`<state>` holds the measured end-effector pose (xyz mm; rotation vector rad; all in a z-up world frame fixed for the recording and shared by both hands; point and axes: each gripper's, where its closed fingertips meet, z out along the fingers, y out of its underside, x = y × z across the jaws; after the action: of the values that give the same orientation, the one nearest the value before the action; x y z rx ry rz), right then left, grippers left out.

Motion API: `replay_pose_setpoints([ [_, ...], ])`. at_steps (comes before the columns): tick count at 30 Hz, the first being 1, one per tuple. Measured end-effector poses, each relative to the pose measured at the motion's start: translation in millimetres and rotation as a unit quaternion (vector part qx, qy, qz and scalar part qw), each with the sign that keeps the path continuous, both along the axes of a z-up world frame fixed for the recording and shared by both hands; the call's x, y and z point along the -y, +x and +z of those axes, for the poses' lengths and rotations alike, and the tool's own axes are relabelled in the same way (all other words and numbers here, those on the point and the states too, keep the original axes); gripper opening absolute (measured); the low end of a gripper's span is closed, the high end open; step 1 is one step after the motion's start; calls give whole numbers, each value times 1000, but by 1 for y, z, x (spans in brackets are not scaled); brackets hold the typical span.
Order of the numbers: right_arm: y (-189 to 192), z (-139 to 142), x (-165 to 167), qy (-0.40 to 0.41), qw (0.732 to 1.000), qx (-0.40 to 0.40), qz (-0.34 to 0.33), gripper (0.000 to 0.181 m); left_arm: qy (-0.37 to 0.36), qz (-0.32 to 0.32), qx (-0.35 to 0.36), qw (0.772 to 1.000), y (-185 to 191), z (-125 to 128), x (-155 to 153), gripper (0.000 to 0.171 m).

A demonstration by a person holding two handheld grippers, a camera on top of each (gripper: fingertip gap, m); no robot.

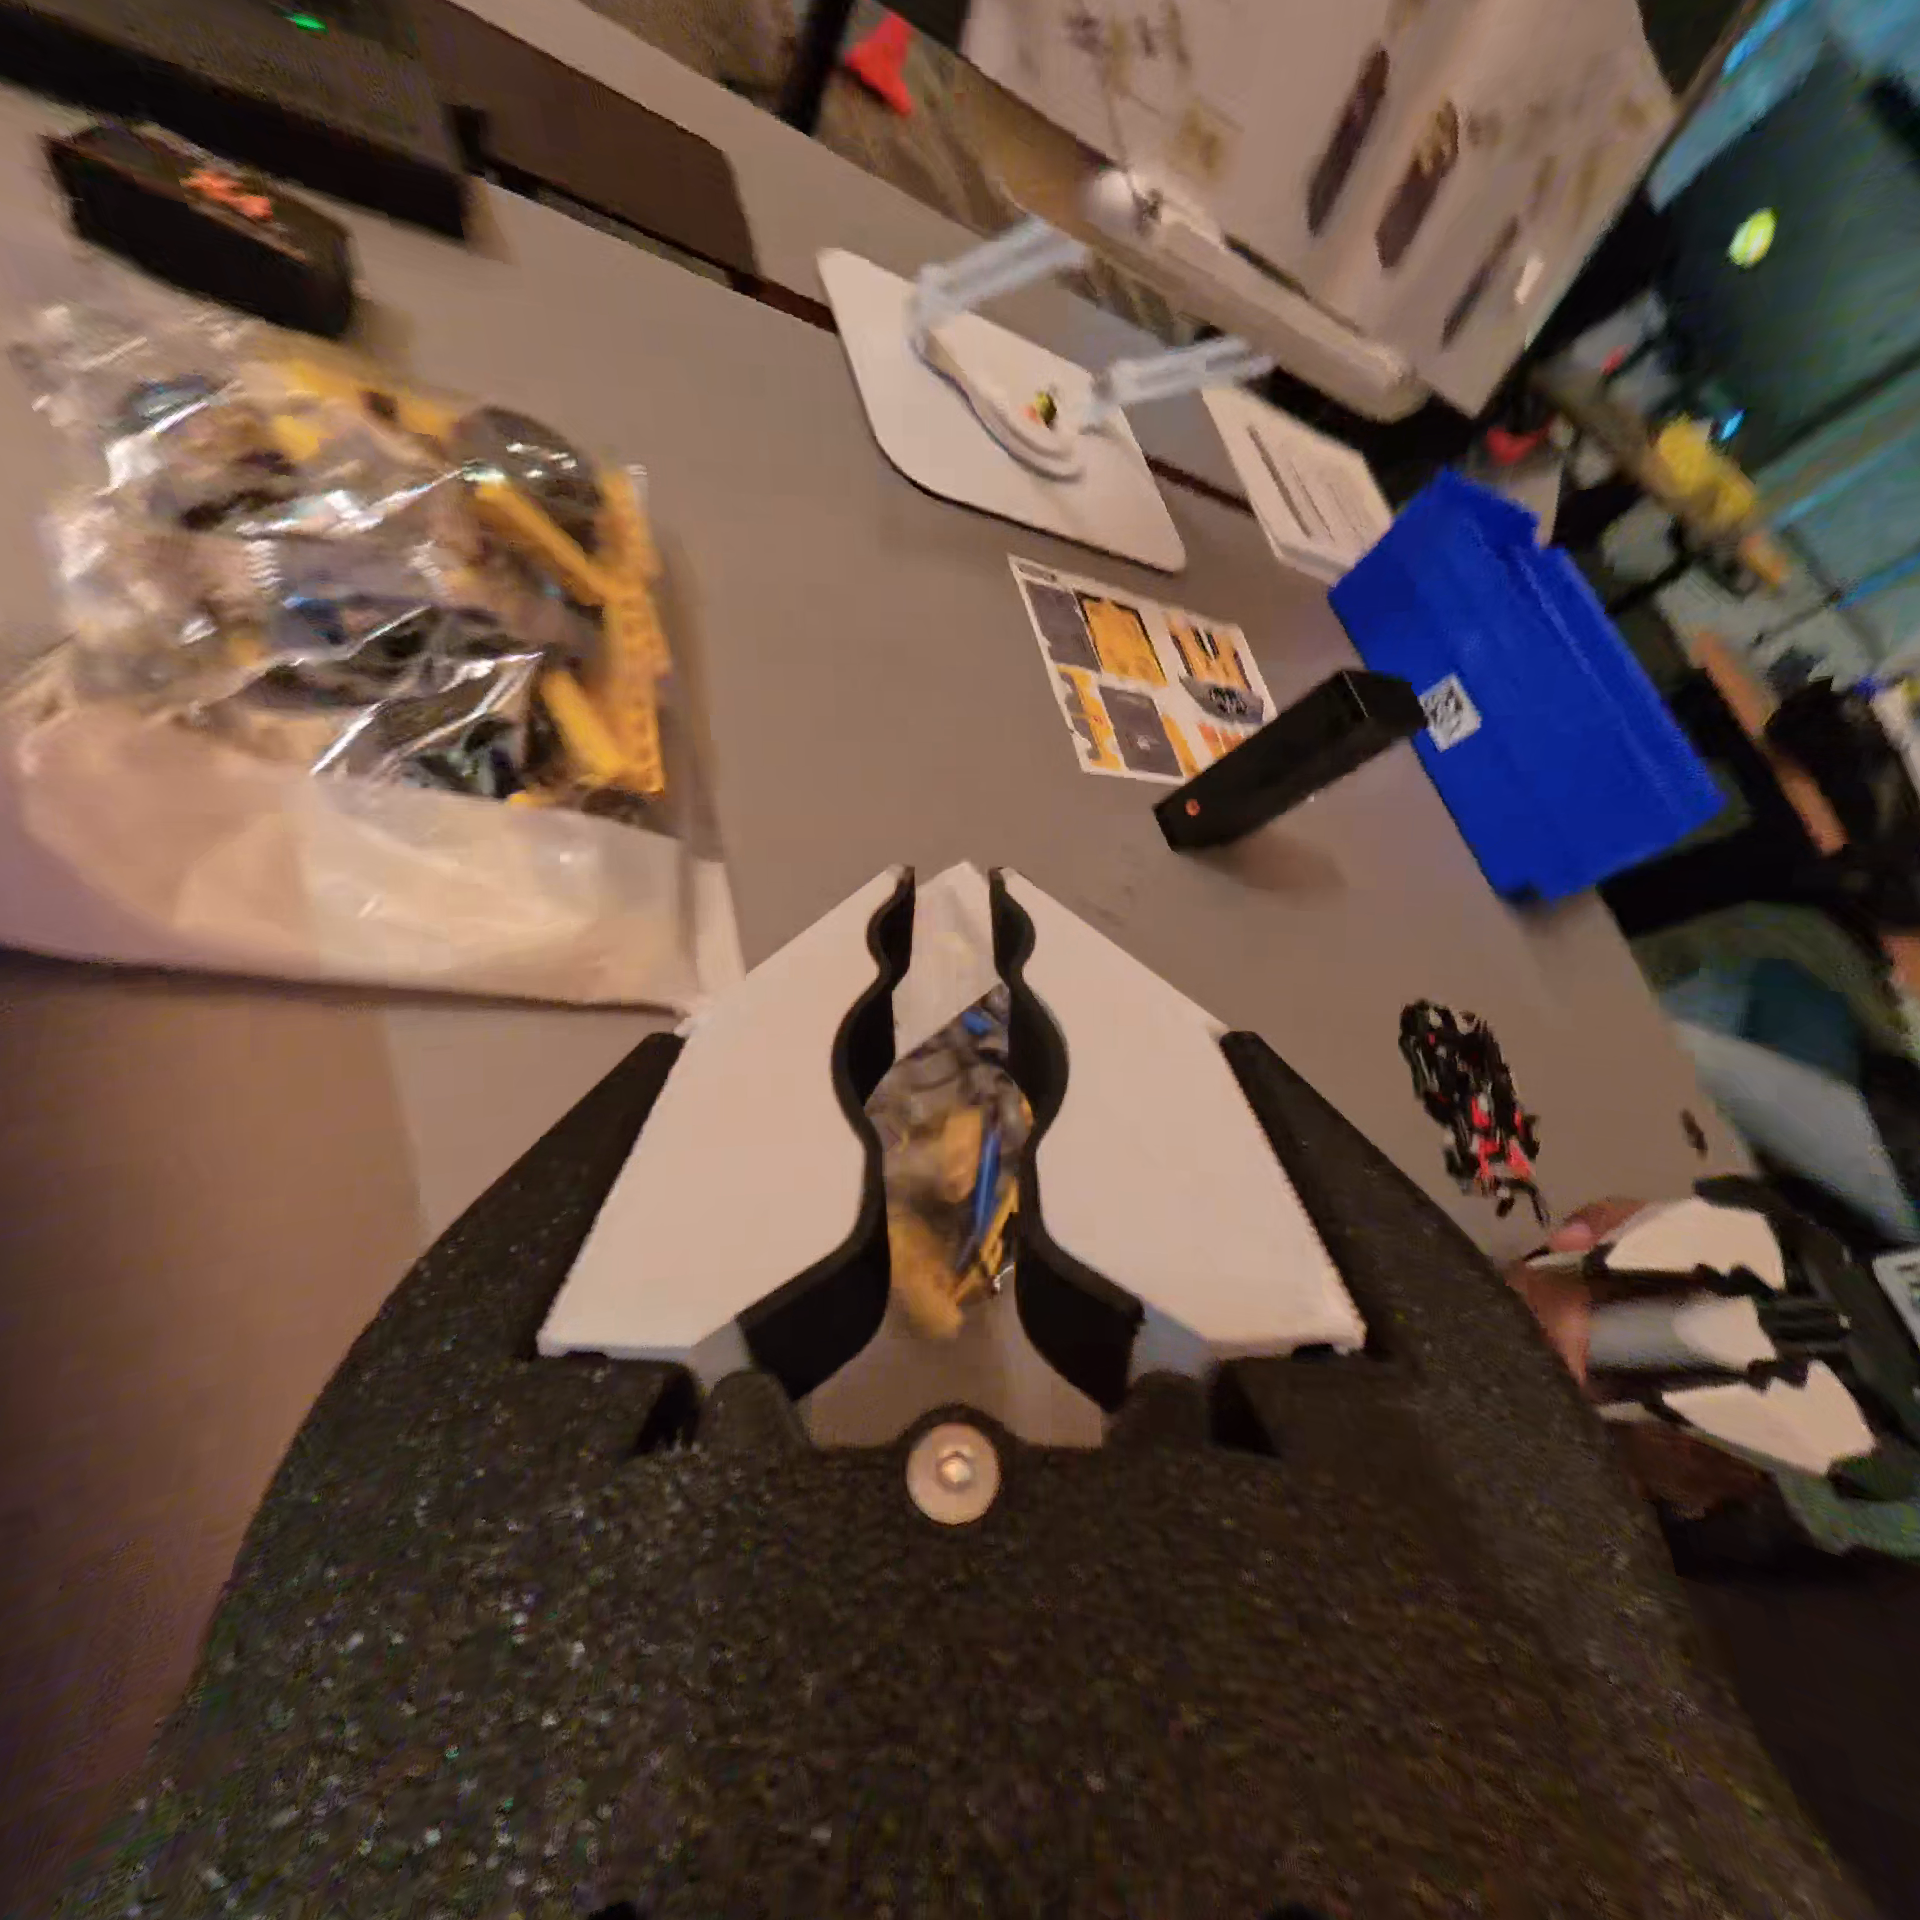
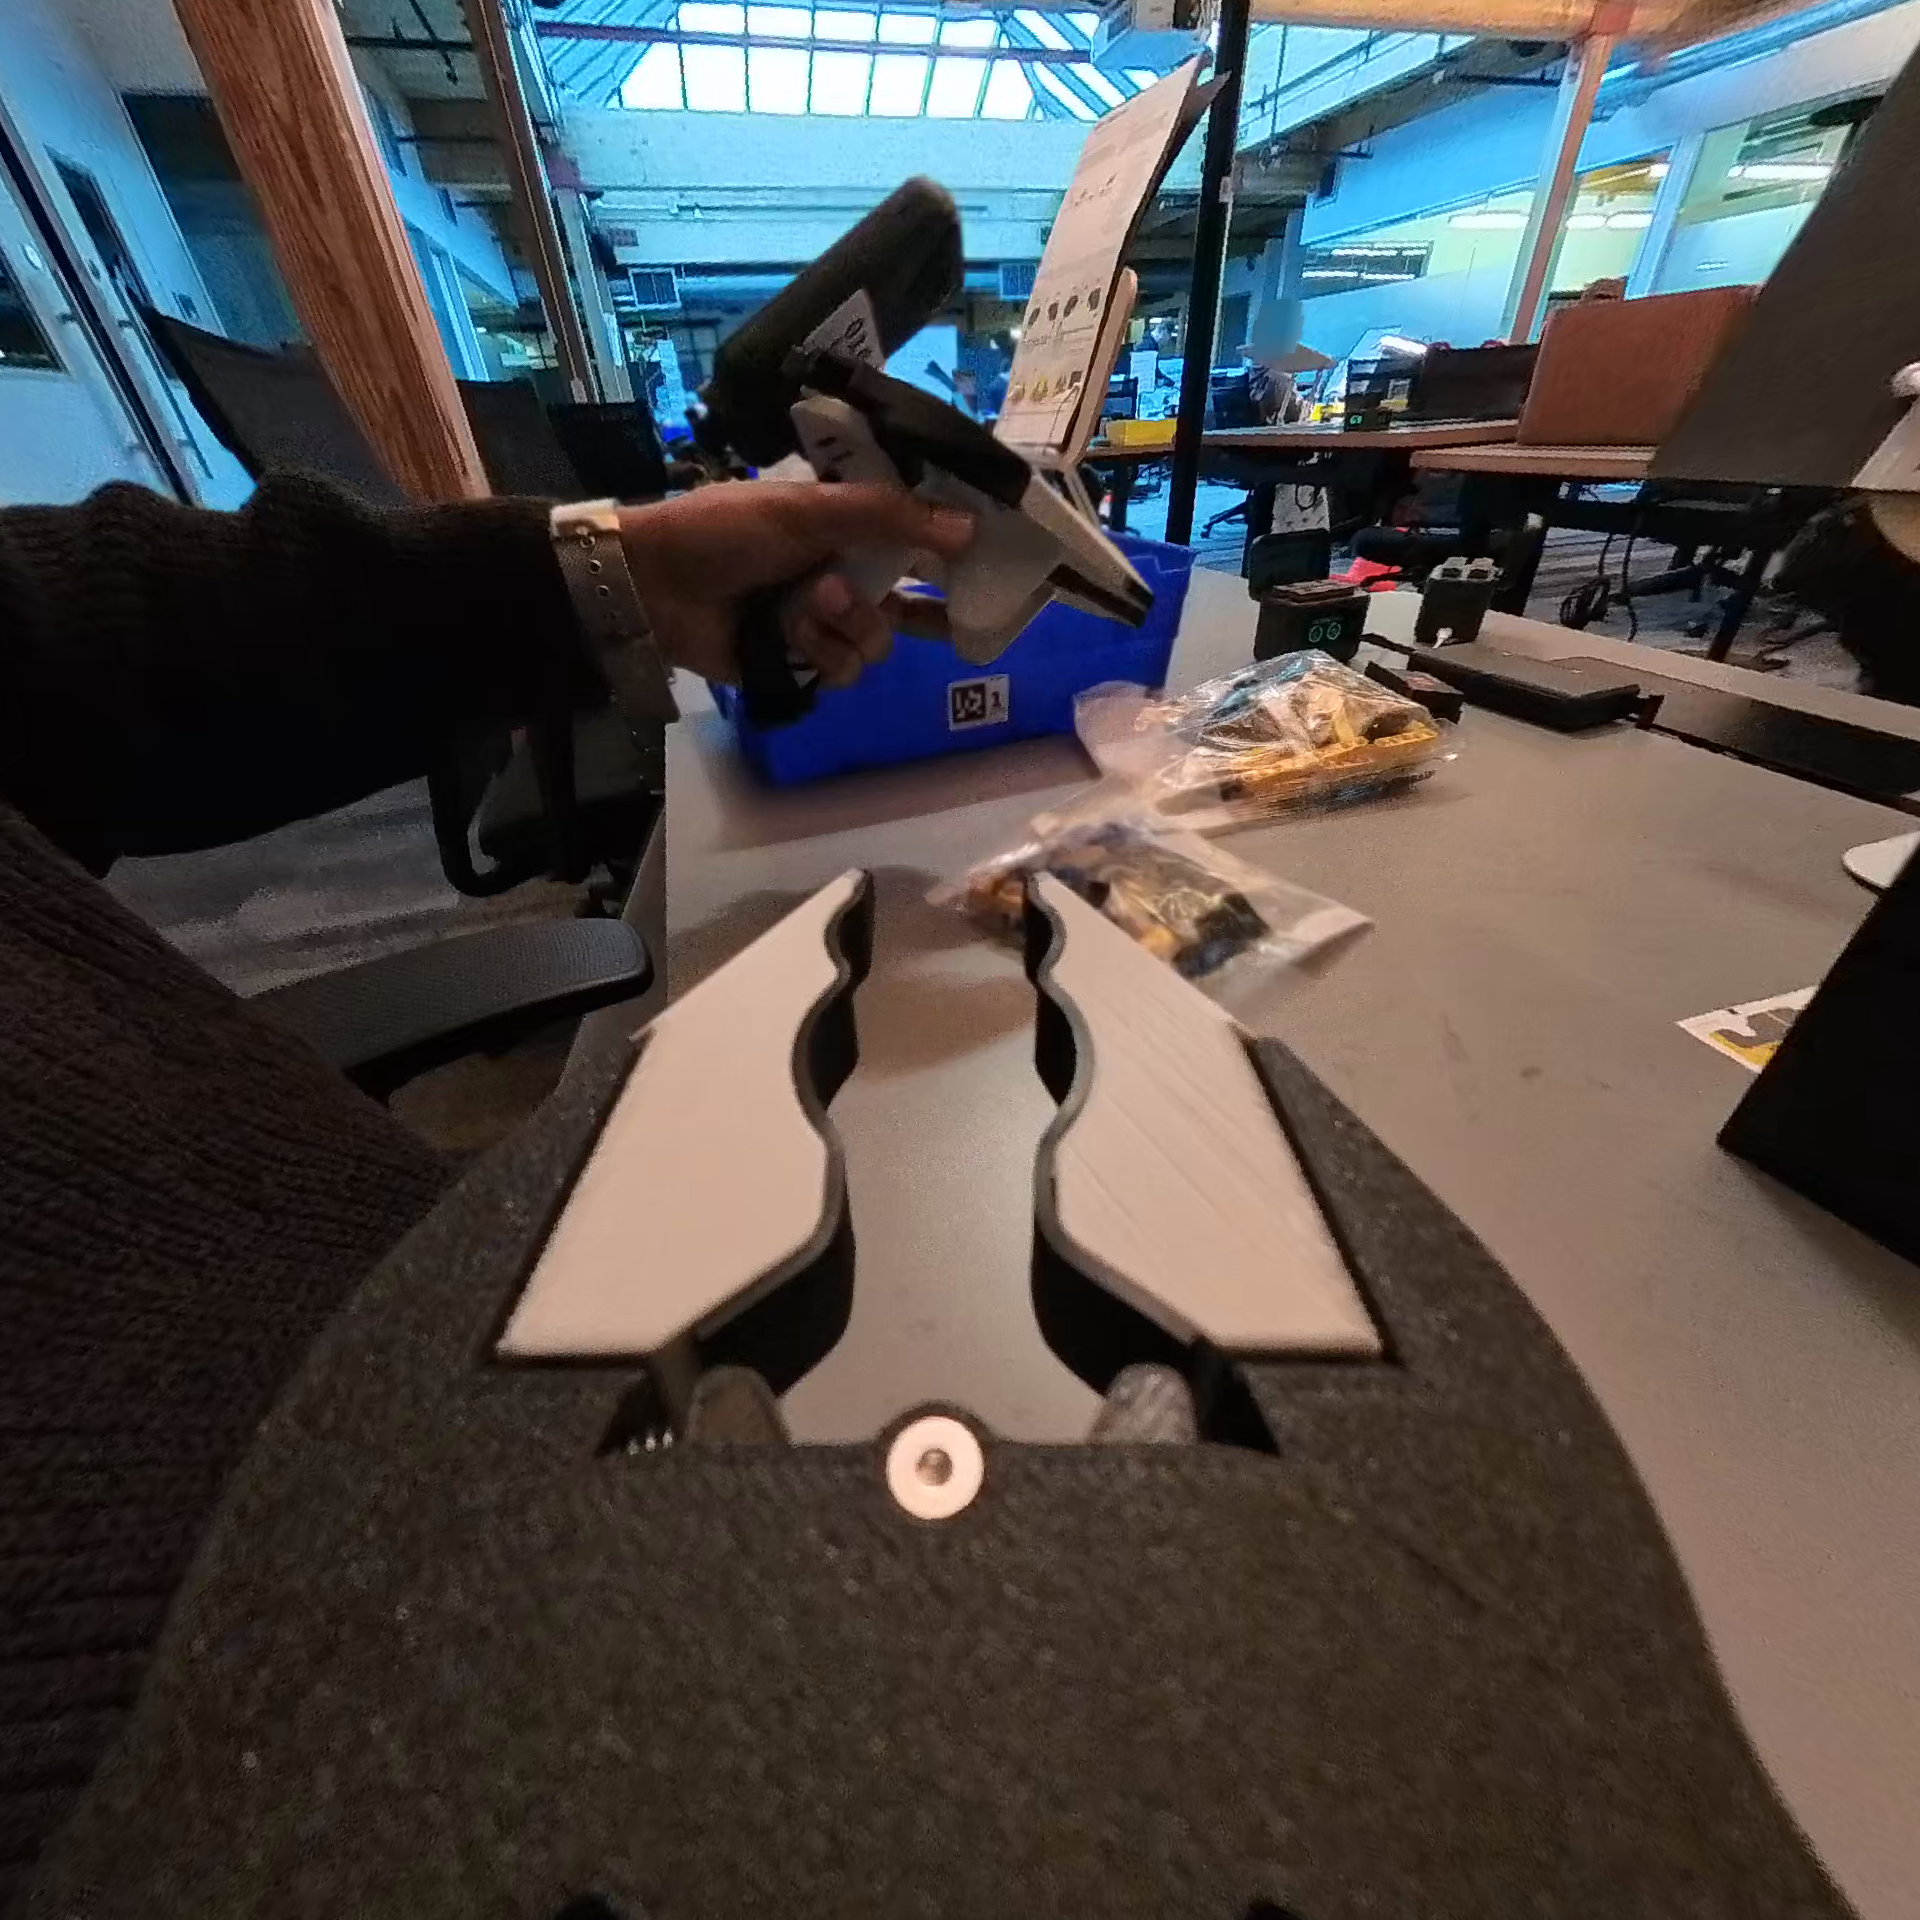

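The left gripper (image 1: 951, 883) is seen in the left wrist view raised above the grey table (image 1: 852, 644), its fingertips nearly together; a small bag (image 1: 951, 1153) of yellow and blue parts shows through the narrow gap, but whether it is pinched or merely lies below cannot be told. In the right wrist view the same gripper is held in a hand (image 2: 769, 582) clear of the table, its tips close together with nothing seen between them, while the small bag (image 2: 1153, 904) lies flat on the table.

The right gripper (image 2: 948, 899) is spread wide and empty, low over the table, with the small bag just beyond and partly behind its right finger.

A larger bag (image 1: 353, 613) of yellow and black parts lies left of the left gripper, well apart from the small one. A sticker sheet (image 1: 1138, 675), printed in yellow and black, lies flat farther out. Just beside it rests a black bar (image 1: 1288, 758). A blue bin (image 1: 1517, 696) carries a square coded tag; its content is not reported. A white stand base (image 1: 997, 416) supports a board bearing printed pages. A loose pile of black and red parts (image 1: 1465, 1101) lies to the right. A black box (image 1: 197, 223) with an orange mark sits at the far left; the mark is blurred.
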<state>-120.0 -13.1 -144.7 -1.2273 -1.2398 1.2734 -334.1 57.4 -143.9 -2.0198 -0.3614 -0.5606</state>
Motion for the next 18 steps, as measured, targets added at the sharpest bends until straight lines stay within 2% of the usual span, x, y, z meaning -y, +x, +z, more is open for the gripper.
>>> replay_pose_setpoints([
  [2, -1, -2, 1, 7, 1000, 6, -1, 28, 8, 26, 20, 999, -13, -7, 9, 24],
  [5, -3, -4, 2, 15, 1000, 14, -3, 28, 9, 44, 4, 999, -22, -16, 22, 25],
  [11, -10, -11, 3, 22, 999, 42, -6, 27, 2, 42, -106, 994, -24, -26, 34, 25],
  [18, -21, 2, -5, -2, 999, 39, -5, 27, 50, 35, -188, 980, -15, -20, 20, 25],
])
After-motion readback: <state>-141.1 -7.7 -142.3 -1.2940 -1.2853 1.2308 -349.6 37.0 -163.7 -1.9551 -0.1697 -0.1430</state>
